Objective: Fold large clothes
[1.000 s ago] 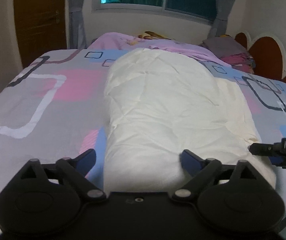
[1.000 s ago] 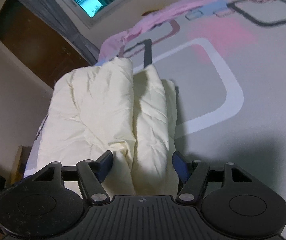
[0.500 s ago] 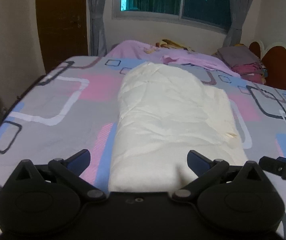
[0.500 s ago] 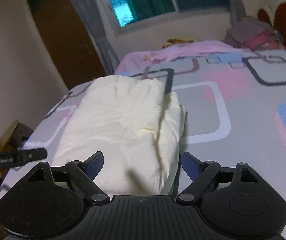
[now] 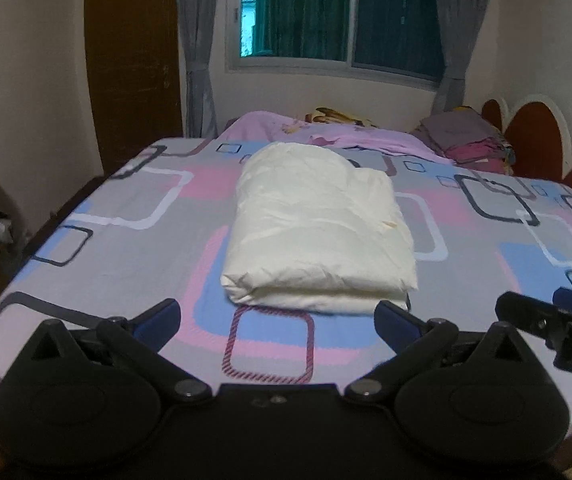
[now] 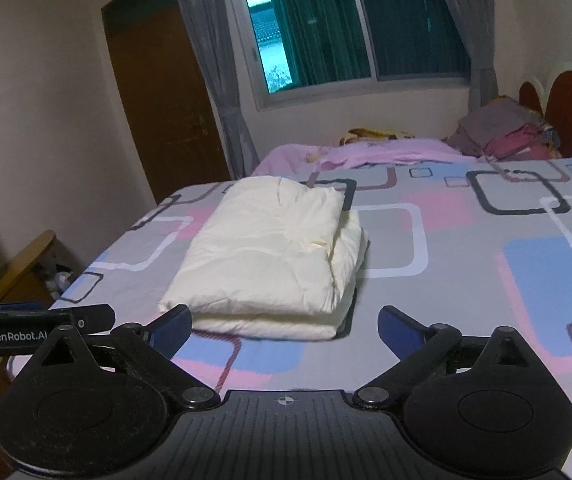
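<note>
Grey, pink and pale blue cotton covers the bed [image 5: 98, 264], printed with rounded squares, and it fills most of both views. Its near edge runs just under the two grippers; its left edge drops off beside a brown door [image 5: 134, 60], and bare sheet spreads wide to the right of the bundle. The cream garment [image 5: 318, 232] lies folded into a thick rectangular stack left of the bed's middle, its layered folded edge facing the near edge of the bed, its surface puffy and creased. Beyond it, at the far side of the bed, lies a rumpled lilac cover [image 5: 350, 136], and a pile of grey and pink clothes [image 5: 470, 140] sits at the far right, by the red scalloped headboard [image 5: 534, 136]. A window [image 5: 338, 12] with grey curtains stands behind the bed.

The right wrist view shows the stack's right side, where separate layers step down to the sheet; the left wrist view shows only its top and near edge. The right view also catches a wooden chair [image 6: 26, 268] off the bed's left edge.

The left gripper [image 5: 278, 320] hangs spread wide over the near edge, nothing between its jaws. The right gripper [image 6: 286, 322] has just been opening its jaws; they stand apart and empty, clear of the garment.
</note>
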A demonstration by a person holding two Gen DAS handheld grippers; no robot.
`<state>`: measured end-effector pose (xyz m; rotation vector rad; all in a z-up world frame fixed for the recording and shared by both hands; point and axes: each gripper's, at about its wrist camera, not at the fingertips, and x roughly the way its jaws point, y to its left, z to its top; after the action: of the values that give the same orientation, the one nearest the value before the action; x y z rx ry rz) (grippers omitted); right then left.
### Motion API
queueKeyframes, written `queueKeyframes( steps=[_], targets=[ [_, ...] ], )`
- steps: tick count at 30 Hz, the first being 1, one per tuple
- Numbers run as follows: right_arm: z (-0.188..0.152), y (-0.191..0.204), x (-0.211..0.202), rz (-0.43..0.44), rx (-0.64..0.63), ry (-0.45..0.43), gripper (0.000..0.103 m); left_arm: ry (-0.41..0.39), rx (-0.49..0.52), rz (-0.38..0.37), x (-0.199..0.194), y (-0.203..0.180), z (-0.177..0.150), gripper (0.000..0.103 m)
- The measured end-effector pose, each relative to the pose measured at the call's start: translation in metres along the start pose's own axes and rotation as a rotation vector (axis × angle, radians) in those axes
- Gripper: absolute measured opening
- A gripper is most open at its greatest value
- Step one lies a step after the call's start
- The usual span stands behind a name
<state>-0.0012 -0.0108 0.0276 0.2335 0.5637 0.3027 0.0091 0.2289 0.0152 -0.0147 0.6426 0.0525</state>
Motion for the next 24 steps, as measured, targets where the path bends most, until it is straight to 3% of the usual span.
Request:
queueKeyframes(
  steps=[3,10,24],
  targets=[
    [-0.008,0.007,-0.022,-0.007,-0.001,-0.022,0.099,-0.021,0.033,0.014,-0.02,-0.001,-0.011,0.103],
    [-0.016,0.018,-0.056,-0.028,0.004,-0.074,0.099,-0.015,-0.021,0.003,-0.045,0.011,-0.021,0.103],
    [-0.018,0.025,-0.062,-0.015,0.005,-0.084,0.099,-0.025,-0.039,0.025,-0.06,0.019,-0.026,0.103]
  ],
)
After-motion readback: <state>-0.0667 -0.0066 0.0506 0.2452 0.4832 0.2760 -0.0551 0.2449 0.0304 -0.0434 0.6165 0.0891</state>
